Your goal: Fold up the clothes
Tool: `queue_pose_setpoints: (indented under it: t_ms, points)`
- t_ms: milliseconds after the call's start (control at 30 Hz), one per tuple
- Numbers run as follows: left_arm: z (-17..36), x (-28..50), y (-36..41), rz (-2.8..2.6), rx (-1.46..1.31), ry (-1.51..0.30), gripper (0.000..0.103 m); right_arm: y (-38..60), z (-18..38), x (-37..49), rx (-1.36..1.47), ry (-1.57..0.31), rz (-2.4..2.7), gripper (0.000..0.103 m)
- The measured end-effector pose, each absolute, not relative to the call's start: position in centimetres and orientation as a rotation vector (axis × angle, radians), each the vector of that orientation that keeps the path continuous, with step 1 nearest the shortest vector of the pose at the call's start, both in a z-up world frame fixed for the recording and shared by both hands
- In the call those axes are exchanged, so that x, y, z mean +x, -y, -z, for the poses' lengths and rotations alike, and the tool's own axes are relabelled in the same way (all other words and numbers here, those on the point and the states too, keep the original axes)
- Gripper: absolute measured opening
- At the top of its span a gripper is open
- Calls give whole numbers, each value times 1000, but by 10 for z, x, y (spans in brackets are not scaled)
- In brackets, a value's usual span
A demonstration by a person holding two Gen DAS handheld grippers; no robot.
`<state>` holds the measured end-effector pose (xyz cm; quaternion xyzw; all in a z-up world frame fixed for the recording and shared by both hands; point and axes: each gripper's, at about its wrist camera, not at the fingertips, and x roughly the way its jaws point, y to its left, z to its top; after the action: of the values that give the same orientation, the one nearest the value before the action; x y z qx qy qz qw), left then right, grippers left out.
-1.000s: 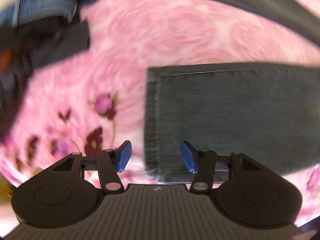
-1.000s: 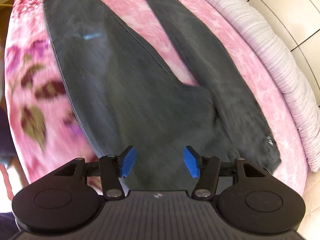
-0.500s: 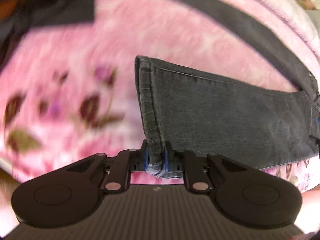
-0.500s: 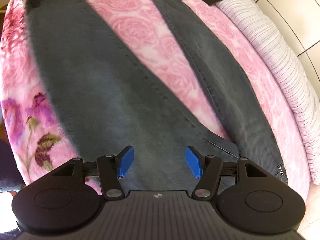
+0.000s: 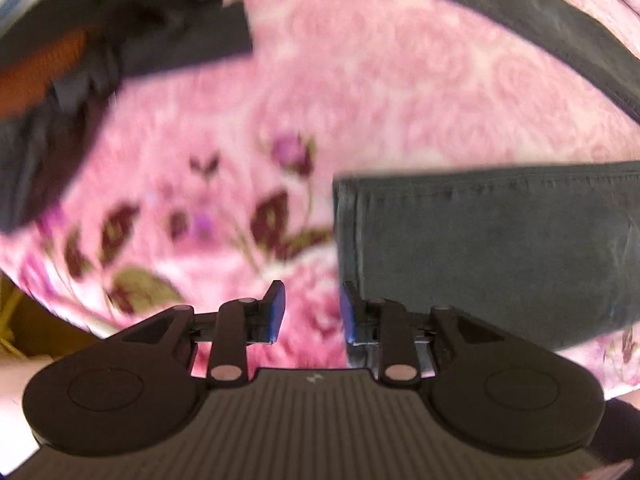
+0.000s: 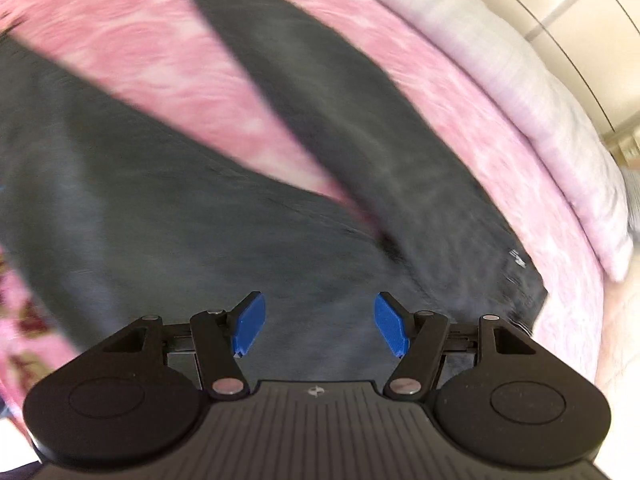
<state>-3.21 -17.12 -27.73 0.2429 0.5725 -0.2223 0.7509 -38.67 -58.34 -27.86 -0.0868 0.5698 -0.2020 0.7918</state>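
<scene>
Dark grey jeans [image 6: 168,216] lie spread on a pink flowered blanket [image 5: 360,92], legs apart. In the left wrist view the near leg's hem end [image 5: 492,240] lies at the right and the far leg [image 5: 520,24] crosses the top right. My left gripper [image 5: 310,312] is open and empty, just left of the hem's near corner. My right gripper [image 6: 316,326] is open and empty, low over the seat of the jeans near the crotch [image 6: 388,240].
A heap of other clothes, dark, blue denim and orange [image 5: 80,40], lies at the top left in the left wrist view. A pale lilac pillow [image 6: 532,100] runs along the blanket's far side, with cupboard doors [image 6: 580,4] behind. The bed edge is near my left gripper.
My left gripper was shut on the hem of the near leg half a second ago; it has let go, opened and drawn off to the left. My right gripper moved over the seat.
</scene>
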Motion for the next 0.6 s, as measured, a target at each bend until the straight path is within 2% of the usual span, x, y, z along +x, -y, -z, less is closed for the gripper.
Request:
queue_pose_setpoints:
  t_ms: [100,133,267,400,600]
  points:
    - [270,-40,217,527,547,-1184,26,632,288,-385,-152,-1199,447,61]
    - [268,-47,236,555,552,-1160,33,647,293,-385,-147,-1195,445,60]
    - [275,-81,324,699,572,-1102,44,705,302,-388,-113,-1177,436,59]
    - [292,-107,402,804,590,-1096,44,766,297,-413,-71,-1163,465,59]
    - [315,-120,490,913,620,-1078,49,864,312,-471,239,-1168,633,59]
